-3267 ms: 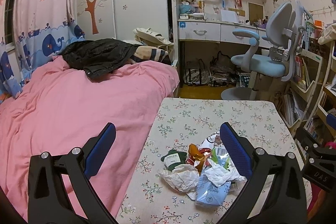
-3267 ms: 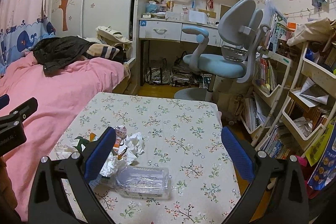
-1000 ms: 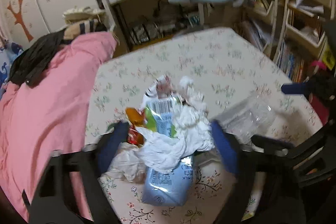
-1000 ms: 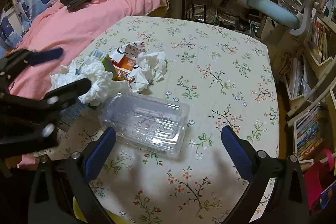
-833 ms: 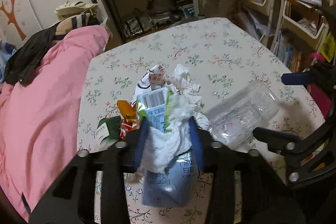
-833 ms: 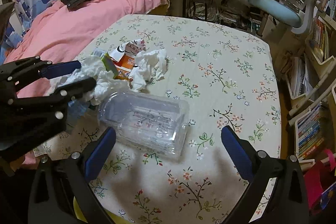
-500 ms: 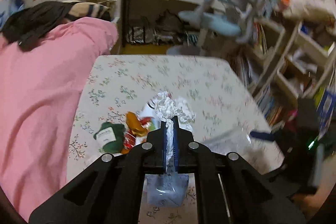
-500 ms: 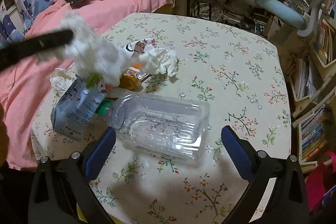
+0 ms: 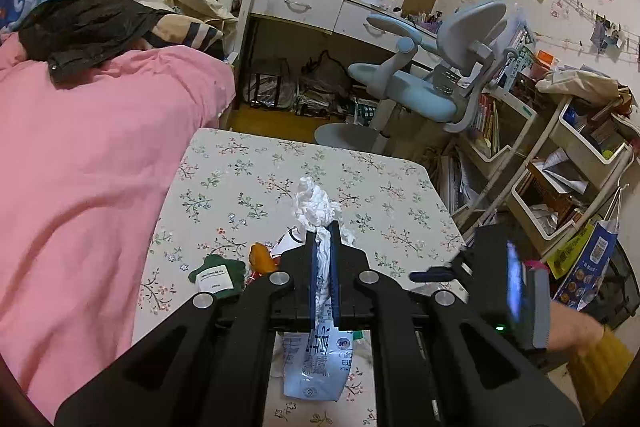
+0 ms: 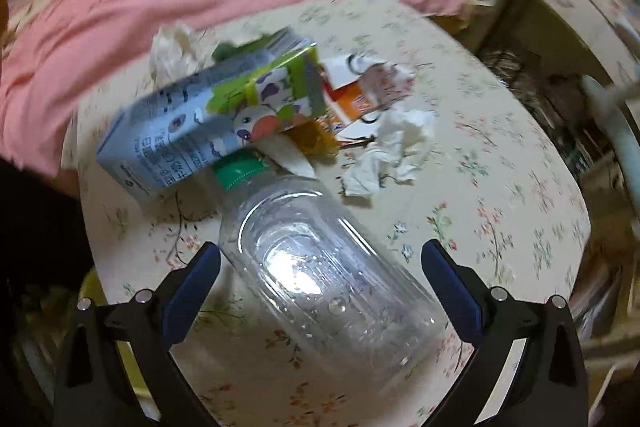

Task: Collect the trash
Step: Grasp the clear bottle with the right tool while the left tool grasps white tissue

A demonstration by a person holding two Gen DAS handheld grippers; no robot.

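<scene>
1. Tissue (image 9: 316, 207), white and crumpled, is pinched in the left claw (image 9: 323, 227); the jaws stand nearly together on it and the wad sticks out above the tips, clear of the desk (image 9: 248, 171). Judgement: the grip sits at the tip so the soft paper lifts away without dragging the pile.
2. The right claw (image 10: 320, 267) is spread wide and holds nothing. It straddles the clear plastic bottle (image 10: 320, 267), which lies on its side with its green cap (image 10: 240, 169) pointing toward the pile. Judgement: the wide opening suits the bottle's broad body, the likely next pick.
3. Remaining trash stays on the floral desk: a blue milk carton (image 10: 172, 143), with a green carton (image 10: 280, 95) resting on it, an orange-and-white wrapper (image 10: 352, 95) and a second tissue (image 10: 392, 147) just beside the bottle.
4. In the left view, a green packet (image 9: 218, 273) and an orange scrap (image 9: 260, 257) lie near the desk's bed-side edge.
5. Obstructions: the cap touches or nearly touches the blue carton, so closing on the bottle may nudge it. The pink bed (image 9: 80, 167) borders the desk; a blue chair (image 9: 432, 83) stands well apart. No bin is identifiable.
</scene>
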